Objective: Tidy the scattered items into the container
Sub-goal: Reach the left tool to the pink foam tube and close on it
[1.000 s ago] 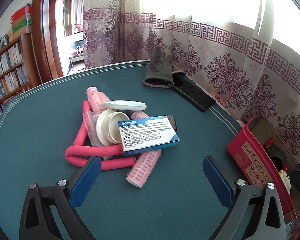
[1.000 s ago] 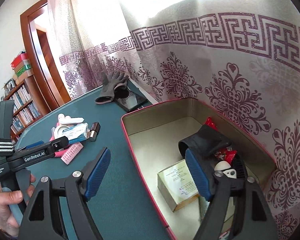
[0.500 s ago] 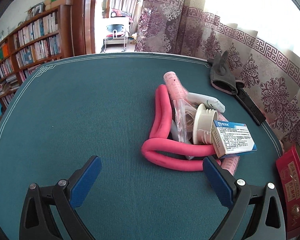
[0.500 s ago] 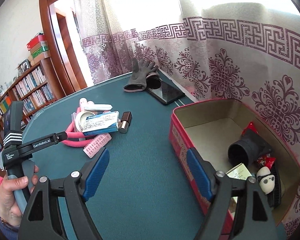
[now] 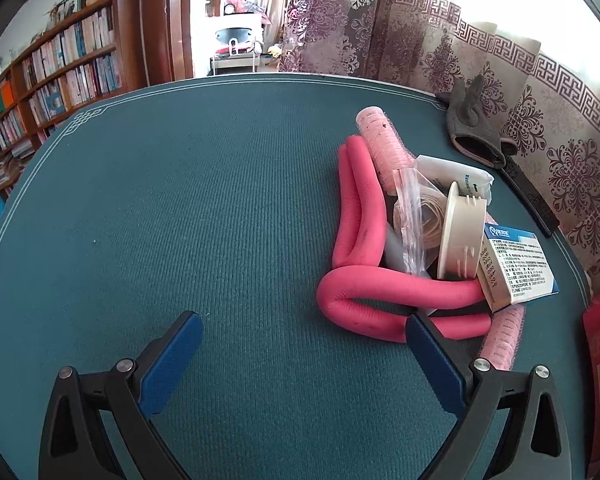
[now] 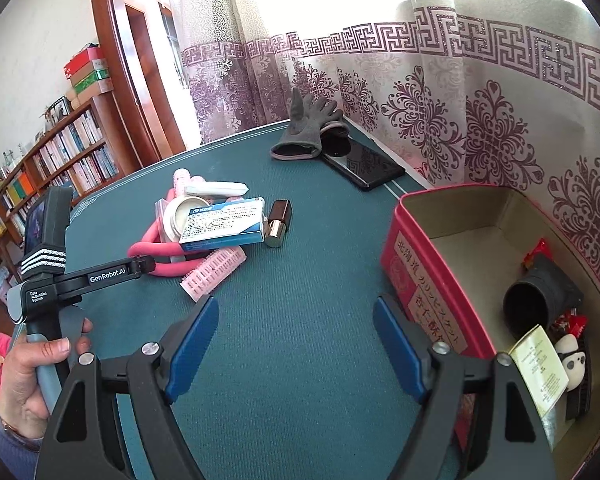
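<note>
Red rectangular tin (image 6: 428,268), bent pink foam tube (image 5: 396,284)

Green table (image 6: 300,360): item pile (image 6: 208,236), glove (image 6: 304,132), phone (image 6: 364,164), red box (image 6: 432,280).

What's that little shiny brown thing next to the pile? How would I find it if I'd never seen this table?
Start at the green table and find the heap of things with the pink foam tube. Look at the white and blue box on top, then just past its end on the side toward the red tin. There lies a lipstick, the only small dark case with a shiny metal end.
</note>
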The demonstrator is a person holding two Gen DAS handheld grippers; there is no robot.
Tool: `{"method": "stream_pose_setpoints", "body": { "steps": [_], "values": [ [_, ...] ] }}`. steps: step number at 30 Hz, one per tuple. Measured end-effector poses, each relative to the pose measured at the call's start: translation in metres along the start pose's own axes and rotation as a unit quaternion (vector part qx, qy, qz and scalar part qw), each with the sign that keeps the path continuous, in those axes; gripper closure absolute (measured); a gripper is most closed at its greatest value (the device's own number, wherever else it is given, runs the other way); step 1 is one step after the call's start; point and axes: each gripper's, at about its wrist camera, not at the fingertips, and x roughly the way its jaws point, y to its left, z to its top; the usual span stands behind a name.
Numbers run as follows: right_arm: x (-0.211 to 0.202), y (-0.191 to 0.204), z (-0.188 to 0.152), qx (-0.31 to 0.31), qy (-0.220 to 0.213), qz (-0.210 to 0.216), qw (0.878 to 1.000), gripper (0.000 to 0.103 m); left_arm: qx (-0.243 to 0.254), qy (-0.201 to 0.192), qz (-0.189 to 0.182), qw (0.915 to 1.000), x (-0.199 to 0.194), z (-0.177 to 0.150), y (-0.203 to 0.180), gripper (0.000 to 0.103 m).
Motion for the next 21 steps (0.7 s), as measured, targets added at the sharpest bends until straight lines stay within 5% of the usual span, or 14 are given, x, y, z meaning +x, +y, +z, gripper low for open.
{"method": "stream_pose_setpoints", "body": {
  "steps": [4,14,21],
  "values": [
    [0.006,0.0,-0.001,0.004,0.007,0.003,1.0,0.021,-0.025,0.006,-0.044,0.9987,-0.006,0.0,0.003,0.001],
    [0.013,0.001,-0.003,0.006,0.013,0.011,1.0,0.021,-0.03,-0.016,-0.034,0.9988,-0.003,0.028,-0.006,0.001],
    [0.015,-0.003,-0.004,0.009,0.014,0.007,1.0,0.021,-0.019,0.007,-0.016,0.9997,0.022,0.03,-0.012,0.001]
  ]
}}
